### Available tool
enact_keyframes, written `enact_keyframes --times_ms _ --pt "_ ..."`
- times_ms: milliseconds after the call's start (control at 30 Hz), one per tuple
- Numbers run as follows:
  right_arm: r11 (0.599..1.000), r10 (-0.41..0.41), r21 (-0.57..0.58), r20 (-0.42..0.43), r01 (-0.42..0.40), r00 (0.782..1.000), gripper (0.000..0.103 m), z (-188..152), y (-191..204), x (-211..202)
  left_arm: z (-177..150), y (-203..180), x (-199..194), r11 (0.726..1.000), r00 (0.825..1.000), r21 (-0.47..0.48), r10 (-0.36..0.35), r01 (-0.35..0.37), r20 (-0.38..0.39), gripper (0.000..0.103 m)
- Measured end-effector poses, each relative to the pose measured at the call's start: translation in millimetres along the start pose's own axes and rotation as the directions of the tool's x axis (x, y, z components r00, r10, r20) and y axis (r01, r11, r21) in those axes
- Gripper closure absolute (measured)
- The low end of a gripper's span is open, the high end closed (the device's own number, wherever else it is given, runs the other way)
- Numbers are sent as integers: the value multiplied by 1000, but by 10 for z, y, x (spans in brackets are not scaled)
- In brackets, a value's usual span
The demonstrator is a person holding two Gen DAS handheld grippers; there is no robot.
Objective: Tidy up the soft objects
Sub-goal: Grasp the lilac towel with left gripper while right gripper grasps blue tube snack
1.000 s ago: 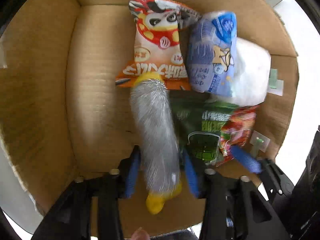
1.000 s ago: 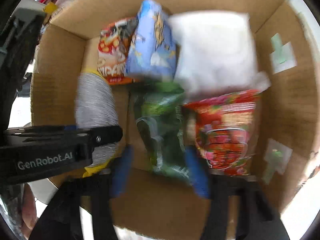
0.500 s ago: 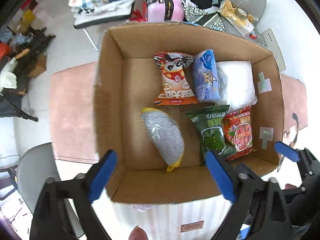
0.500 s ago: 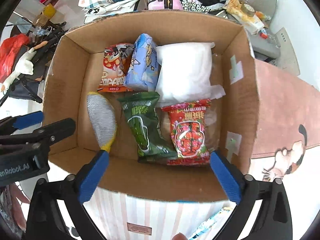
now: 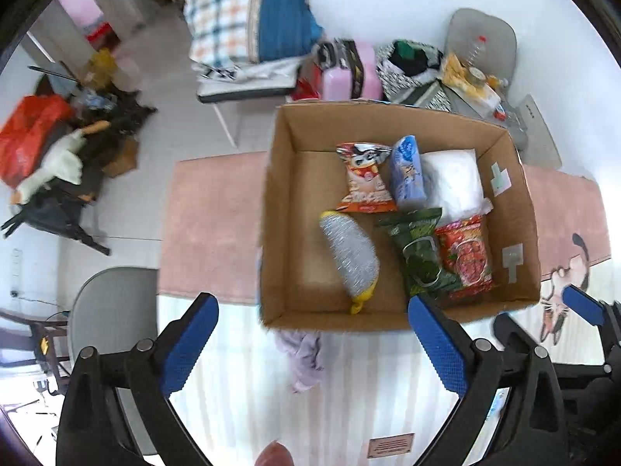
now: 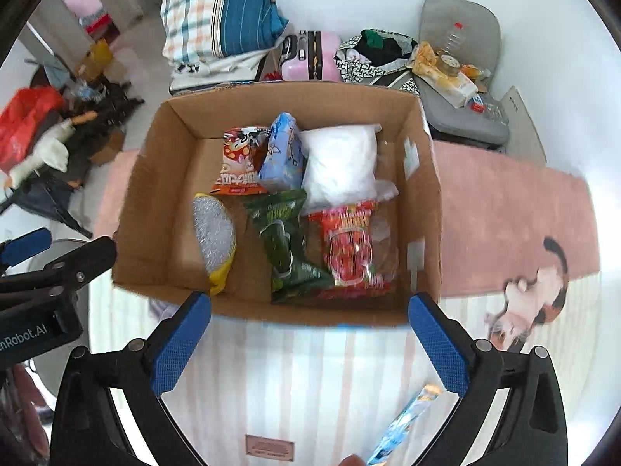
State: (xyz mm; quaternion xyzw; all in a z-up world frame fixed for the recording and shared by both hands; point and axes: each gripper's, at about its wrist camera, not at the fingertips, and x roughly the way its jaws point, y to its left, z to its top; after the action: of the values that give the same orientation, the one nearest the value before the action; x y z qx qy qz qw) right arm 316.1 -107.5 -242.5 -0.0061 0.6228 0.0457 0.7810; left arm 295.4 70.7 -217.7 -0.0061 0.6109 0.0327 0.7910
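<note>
An open cardboard box [image 5: 279,209] [image 6: 155,178] stands on a striped and pink cloth. Inside lie a silver scrubber with yellow ends [image 5: 349,256] [image 6: 214,235], a green snack bag [image 5: 421,252] [image 6: 285,240], a red snack bag [image 5: 465,256] [image 6: 349,248], an orange panda bag [image 5: 365,178] [image 6: 238,163], a blue bag [image 5: 405,173] [image 6: 283,155] and a white soft pack [image 5: 452,182] [image 6: 341,163]. My left gripper [image 5: 314,343] is open and empty, above the box's near edge. My right gripper [image 6: 310,339] is open and empty, also above the near edge.
A lilac cloth [image 5: 302,353] lies on the striped cloth in front of the box. A blue wrapper [image 6: 403,427] lies near the right gripper. A grey chair [image 5: 112,310] stands at left. Bedding [image 6: 217,11], a pink case [image 6: 310,58] and clutter sit behind the box.
My left gripper let go of the silver scrubber, which now lies in the box. Both grippers opened wide and rose back out of the box.
</note>
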Motion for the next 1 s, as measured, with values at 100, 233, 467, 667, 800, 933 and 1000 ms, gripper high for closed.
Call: enact_keyframes --times_ms 100,233,467,667,800,933,1000 --pt "997 -7 75 -13 8 1000 0 -460 -267 3 -423 44 -29 999 1000 -45 1 -1 4 3" --pt "975 26 221 -139 5 990 0 -1143 -771 252 -1009 53 293 996 992 -83 -31 21 -122 3" --pt "911 4 398 -282 113 959 0 -2006 -1497 694 -1523 42 927 997 959 -83 -18 -6 -283 3" --pt "895 4 418 -354 155 935 2 -2258 -1668 1091 -1576 90 1218 994 945 -104 -19 -16 -325 3" --pt "878 64 458 -394 136 917 31 -2379 -1702 1314 -1481 272 1280 988 944 -149 -17 -35 -330 3" --pt "889 59 437 -402 135 914 36 -2359 -1631 1404 -1373 440 1312 982 944 -185 -37 -26 -327 3" --pt "900 33 408 -412 152 911 44 -2334 -1583 1425 -1304 489 1341 982 946 -188 -35 -28 -321 3"
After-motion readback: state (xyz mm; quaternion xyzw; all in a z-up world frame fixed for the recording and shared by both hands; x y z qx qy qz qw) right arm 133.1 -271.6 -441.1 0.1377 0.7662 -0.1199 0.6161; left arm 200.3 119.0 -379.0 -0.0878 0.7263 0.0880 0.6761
